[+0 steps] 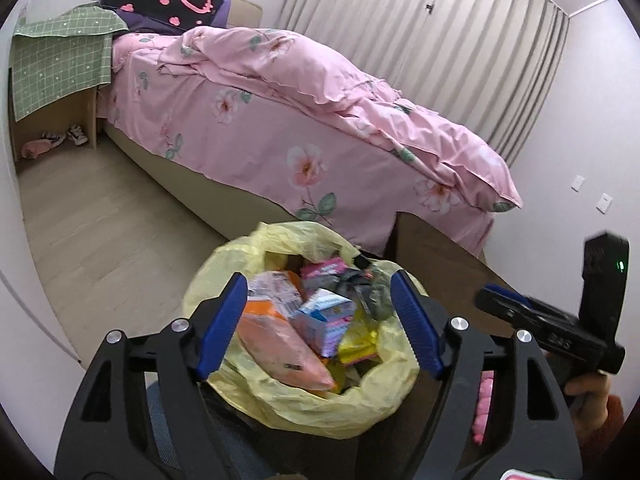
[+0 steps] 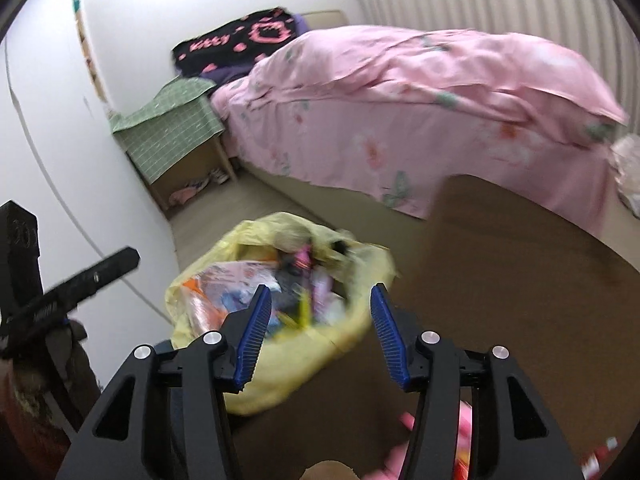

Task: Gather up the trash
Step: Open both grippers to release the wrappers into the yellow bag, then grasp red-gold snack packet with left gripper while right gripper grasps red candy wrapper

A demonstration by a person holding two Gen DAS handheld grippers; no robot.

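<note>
A yellow trash bag [image 1: 320,404] stands open below me, full of wrappers: an orange packet [image 1: 276,344], a blue-and-white carton [image 1: 324,316] and a yellow wrapper [image 1: 358,340]. My left gripper [image 1: 318,280] hangs over the bag's mouth, open, with nothing held between its blue pads. In the right wrist view the same bag [image 2: 280,376] is blurred, and my right gripper [image 2: 320,290] stands open just above its near rim, also empty. Pink packaging [image 2: 466,428] lies on the brown table behind the right finger.
The brown table [image 2: 520,280] sits right of the bag, against a bed with a pink floral cover [image 1: 280,128]. A nightstand under green cloth [image 1: 60,64] has shoes beneath it. Bare floor [image 1: 112,208] runs along the white wall on the left.
</note>
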